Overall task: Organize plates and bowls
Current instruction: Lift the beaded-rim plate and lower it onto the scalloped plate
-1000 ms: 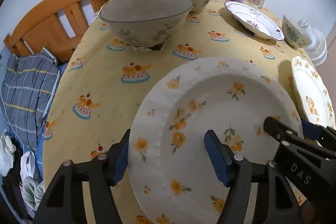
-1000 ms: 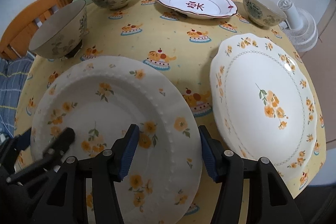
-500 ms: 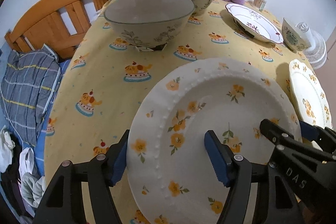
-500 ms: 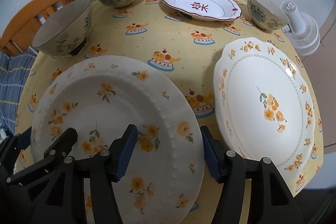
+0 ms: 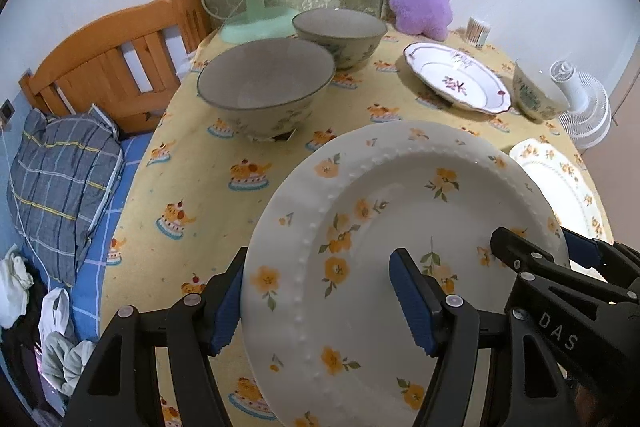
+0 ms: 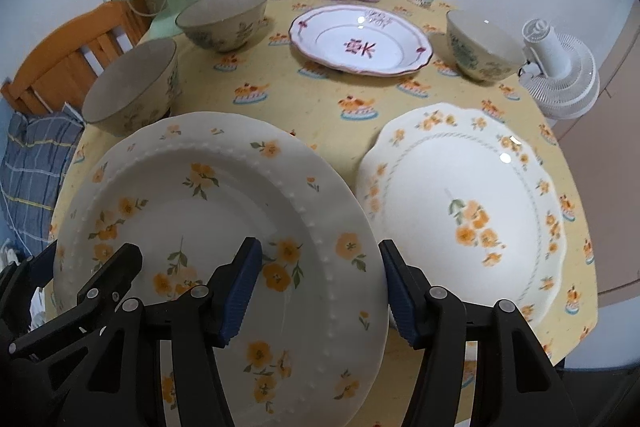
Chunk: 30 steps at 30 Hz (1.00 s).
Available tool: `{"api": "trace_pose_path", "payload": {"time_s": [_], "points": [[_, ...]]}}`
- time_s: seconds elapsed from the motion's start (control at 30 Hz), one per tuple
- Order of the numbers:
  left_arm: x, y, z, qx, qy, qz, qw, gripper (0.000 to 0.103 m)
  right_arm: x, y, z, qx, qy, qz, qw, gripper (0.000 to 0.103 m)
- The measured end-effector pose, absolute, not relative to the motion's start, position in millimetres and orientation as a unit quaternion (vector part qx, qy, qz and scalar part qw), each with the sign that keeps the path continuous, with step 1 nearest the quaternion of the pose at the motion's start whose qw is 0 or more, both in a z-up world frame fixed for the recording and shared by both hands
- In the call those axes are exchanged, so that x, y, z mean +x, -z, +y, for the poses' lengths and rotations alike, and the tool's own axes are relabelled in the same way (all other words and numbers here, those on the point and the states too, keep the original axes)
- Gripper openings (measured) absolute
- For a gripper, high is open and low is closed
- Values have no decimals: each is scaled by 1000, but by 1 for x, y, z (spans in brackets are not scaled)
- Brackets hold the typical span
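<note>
**Beaded plate up off the cloth, nothing stacked yet**

The table (image 6: 320,115), under its yellow cake-print cloth, carries everything, and the beaded flower plate (image 6: 224,211) serves as the landmark. It sits at the near edge, tilted and seemingly lifted clear of the cloth. Just to its right lies the scalloped flower plate (image 6: 468,203), flat, their rims close — whether they touch I cannot tell. Beyond it, toward the far side, stands the red-trimmed plate (image 6: 360,43). Beyond and to its left are two grey bowls (image 5: 264,87), near each other but apart; far off to its right is the green-patterned bowl (image 6: 480,47).

The left hand-held gripper (image 5: 320,303) straddles the beaded plate's left rim, one pad below the edge and one over the face, with a wide gap between the pads; the jaws look parted, not clamped. The right hand-held gripper (image 6: 320,287) straddles the right rim the same way, also spread.

As a judgement, the work is at its start: no plate rests on another, no bowl is nested. Left to do — stacking three plates and gathering three bowls.
</note>
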<state>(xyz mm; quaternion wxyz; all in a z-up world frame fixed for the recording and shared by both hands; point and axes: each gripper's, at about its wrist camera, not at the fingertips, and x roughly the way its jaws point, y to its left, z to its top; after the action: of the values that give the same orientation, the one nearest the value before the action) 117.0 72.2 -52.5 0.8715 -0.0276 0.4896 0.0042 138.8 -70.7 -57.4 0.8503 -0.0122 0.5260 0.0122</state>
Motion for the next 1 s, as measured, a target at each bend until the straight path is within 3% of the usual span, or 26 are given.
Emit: {"api": "trace_pose_path", "payload": {"time_s": [1.0], "points": [[140,58,-113,-17,51,503,863,69,148,51,-266,12,41,525,850,63]]}}
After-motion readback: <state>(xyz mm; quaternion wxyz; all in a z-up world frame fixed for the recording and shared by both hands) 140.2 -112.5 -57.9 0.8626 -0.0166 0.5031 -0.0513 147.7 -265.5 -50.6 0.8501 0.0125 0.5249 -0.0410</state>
